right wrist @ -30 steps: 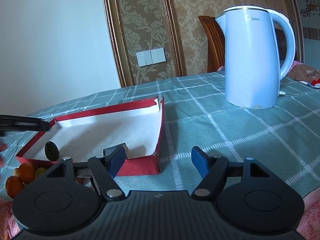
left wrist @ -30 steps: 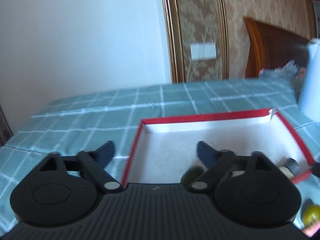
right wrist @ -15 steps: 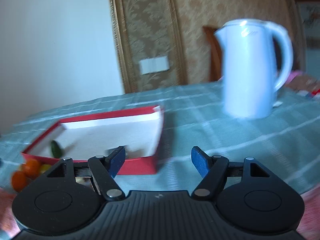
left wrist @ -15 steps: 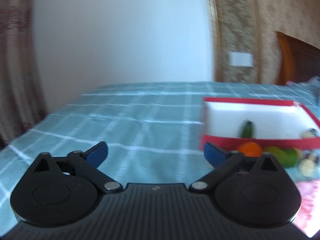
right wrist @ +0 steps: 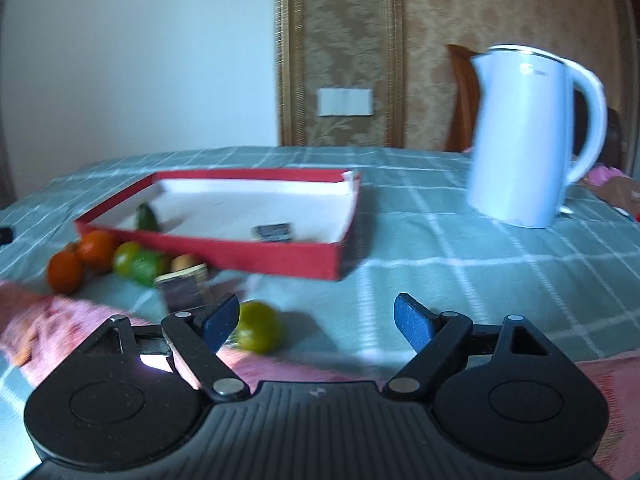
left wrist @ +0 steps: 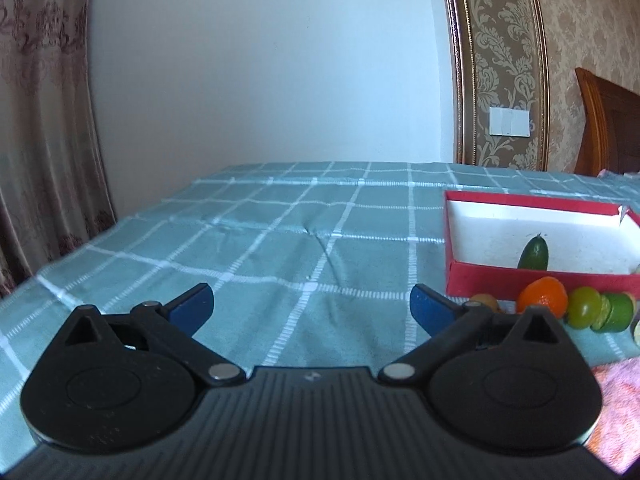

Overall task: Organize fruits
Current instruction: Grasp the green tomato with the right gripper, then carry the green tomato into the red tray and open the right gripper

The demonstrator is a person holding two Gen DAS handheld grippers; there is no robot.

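The left tongs [left wrist: 312, 306] are wide open with nothing between them; they have just opened the rest of the way. A second ago they were over the red box [left wrist: 532, 200], and now they have pulled back to the side, so only bare checked desk [left wrist: 280, 240] lies under them. The small dark green fruit [left wrist: 534, 254] now lies inside the box near its front wall, so it looks like one fruit is put away. The right tongs [right wrist: 316, 318] are open too, their jaws have just spread wider, and they hold nothing. They have swung toward the fruit pile, and a yellow-green round fruit [right wrist: 258, 332] sits just beside the left pad, not pinched. This may be the next one to pick up. The other fruits wait outside the box, right by its front wall: two orange ones [right wrist: 96, 248], a yellow-green one [right wrist: 126, 258], a bright green one [right wrist: 146, 268] and a small brown one [right wrist: 185, 262]. They look round, smooth and shiny. A white kettle [right wrist: 524, 140] stands well apart from the box. Most of the sorting is left to do.
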